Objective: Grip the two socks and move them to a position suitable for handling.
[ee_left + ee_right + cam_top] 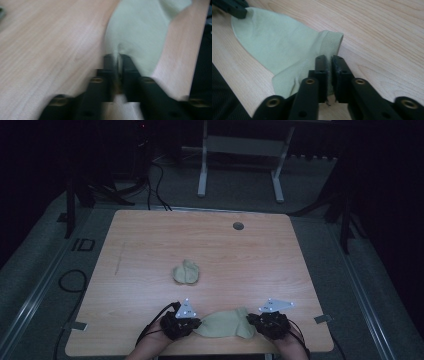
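Wooden table [150, 250]; balled sock [186, 272] beyond held sock [225, 324].

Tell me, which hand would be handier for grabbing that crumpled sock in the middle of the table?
Probably left: the crumpled sock lies nearer the left gripper. But it and the right gripper are both shut on the flat sock.

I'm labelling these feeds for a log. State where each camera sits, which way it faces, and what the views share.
High view: above the person's side, facing forward and down on the table; hands, left gripper, right gripper.
Left gripper view: rides the left gripper, looking along its jaws, closed on the flat sock.
Right gripper view: rides the right gripper, jaws closed on the sock's ribbed cuff.
Shared: the flat sock shows in all three.
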